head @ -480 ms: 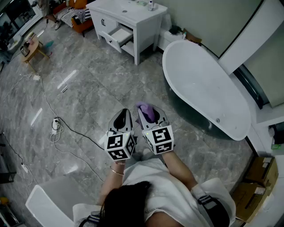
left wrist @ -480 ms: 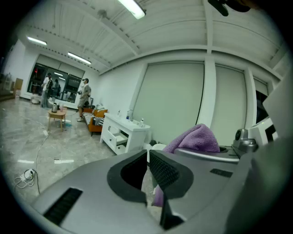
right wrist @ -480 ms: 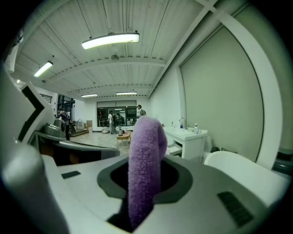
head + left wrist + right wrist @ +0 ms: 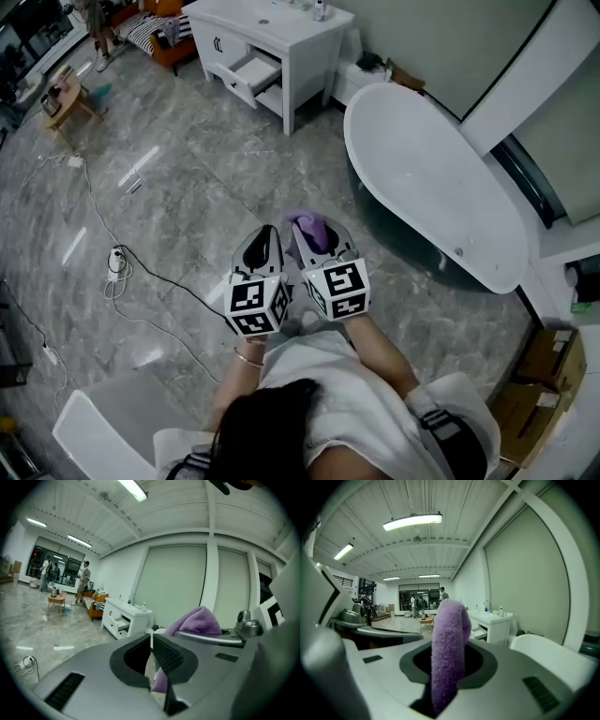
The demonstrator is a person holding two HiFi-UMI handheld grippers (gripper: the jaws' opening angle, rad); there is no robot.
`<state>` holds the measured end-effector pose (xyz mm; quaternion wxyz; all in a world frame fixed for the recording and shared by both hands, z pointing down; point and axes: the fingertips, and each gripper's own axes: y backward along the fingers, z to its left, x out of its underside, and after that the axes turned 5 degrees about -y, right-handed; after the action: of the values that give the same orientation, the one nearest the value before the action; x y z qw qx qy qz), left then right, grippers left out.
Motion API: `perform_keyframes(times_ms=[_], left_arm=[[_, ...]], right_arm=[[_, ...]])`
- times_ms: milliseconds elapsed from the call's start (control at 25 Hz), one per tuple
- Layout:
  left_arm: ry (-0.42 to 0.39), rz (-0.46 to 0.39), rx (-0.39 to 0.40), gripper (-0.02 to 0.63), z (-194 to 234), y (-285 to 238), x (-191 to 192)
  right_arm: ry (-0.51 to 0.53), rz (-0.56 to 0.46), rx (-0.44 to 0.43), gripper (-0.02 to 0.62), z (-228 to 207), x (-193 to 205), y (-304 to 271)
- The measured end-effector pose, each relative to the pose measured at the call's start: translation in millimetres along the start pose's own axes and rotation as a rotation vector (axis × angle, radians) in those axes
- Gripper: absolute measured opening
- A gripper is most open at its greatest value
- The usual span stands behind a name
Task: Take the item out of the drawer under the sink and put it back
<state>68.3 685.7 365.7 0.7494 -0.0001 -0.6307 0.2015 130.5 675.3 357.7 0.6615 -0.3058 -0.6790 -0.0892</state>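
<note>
Return leg, seemingly — right gripper jaws pinch the purple cloth, left gripper jaws closed on nothing, far from the sink cabinet; next, carry to its open drawer.

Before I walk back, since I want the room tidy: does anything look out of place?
The vanity drawer stands pulled open, and the purple towel is far from it, clamped in the right gripper. A cable trails loose over the floor.
</note>
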Motion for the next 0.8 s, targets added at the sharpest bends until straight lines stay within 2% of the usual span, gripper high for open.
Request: perform_keyframes(times_ms=[320, 600, 800], left_arm=[[-0.011, 0.002, 0.017, 0.020, 17.4, 4.6, 1.0], [-0.010, 0.013, 0.048, 0.020, 39.9, 6.9, -0.5], [0.002, 0.020, 0.058, 0.014, 58.2, 9.5, 1.0]], right_arm=[[-0.024, -0.010, -0.010, 0.100, 22.5, -1.3, -8.8], [-0.032, -0.032, 0.040, 0.100, 33.5, -1.8, -21.7], [0.030, -0.028, 0.059, 0.101, 47.3, -3.2, -30.6]])
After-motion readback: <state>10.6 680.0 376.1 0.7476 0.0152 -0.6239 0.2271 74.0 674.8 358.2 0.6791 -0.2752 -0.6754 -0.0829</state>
